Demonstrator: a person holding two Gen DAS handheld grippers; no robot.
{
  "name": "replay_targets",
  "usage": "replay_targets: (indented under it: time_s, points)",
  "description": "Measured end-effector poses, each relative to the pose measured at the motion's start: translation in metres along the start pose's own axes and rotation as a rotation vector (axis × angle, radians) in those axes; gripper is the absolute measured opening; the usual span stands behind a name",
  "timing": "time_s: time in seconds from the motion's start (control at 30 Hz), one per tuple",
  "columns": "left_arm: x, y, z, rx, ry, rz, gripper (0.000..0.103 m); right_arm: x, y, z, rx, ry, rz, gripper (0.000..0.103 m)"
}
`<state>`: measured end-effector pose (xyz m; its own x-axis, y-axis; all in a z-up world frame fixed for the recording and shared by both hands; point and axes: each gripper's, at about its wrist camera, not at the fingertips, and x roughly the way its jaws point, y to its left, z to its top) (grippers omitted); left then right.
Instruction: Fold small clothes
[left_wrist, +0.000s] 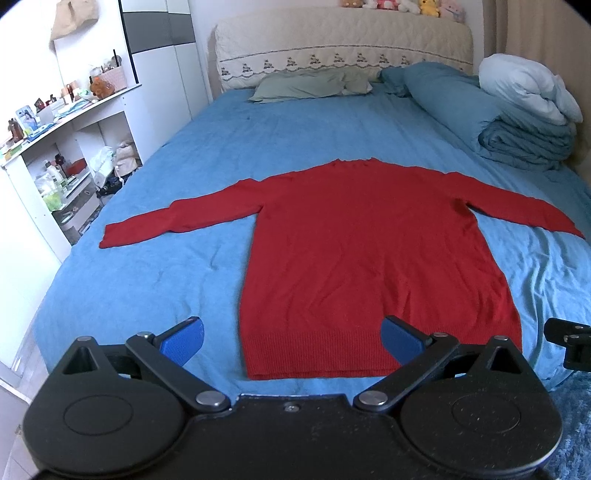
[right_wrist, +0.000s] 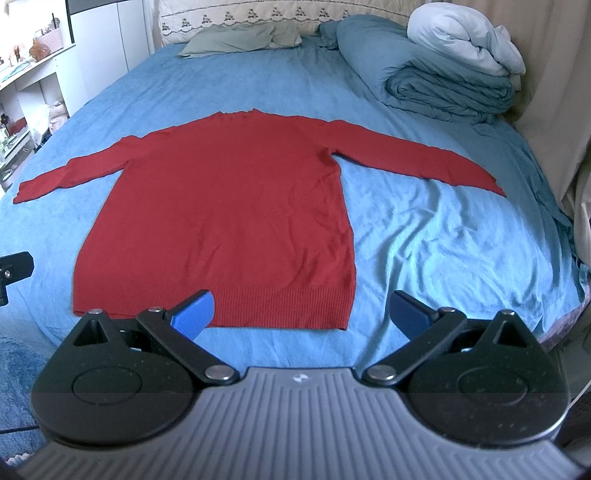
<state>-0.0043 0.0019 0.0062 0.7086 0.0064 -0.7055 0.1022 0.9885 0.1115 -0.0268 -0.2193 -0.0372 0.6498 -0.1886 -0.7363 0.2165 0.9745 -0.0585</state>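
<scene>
A red long-sleeved sweater (left_wrist: 365, 251) lies flat on the blue bed sheet (left_wrist: 207, 155), both sleeves spread out to the sides, hem toward me. It also shows in the right wrist view (right_wrist: 221, 214). My left gripper (left_wrist: 293, 339) is open and empty, held above the hem near its left corner. My right gripper (right_wrist: 301, 314) is open and empty, above the hem near its right corner. A part of the right gripper shows at the right edge of the left wrist view (left_wrist: 569, 343).
A rolled blue duvet (right_wrist: 443, 85) with a white one on top (right_wrist: 465, 40) sits at the bed's far right. A green pillow (left_wrist: 303, 86) lies by the headboard (left_wrist: 343, 48). White shelves (left_wrist: 55, 155) with clutter stand left of the bed.
</scene>
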Motion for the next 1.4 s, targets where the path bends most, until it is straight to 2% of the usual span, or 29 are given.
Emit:
replay_targets:
  time_s: [1.4]
  points:
    - [-0.0013, 0.0012, 0.0025, -0.006, -0.001, -0.001, 0.103, -0.0028, 0.0046, 0.0029, -0.002, -0.005, -0.002, 0.103]
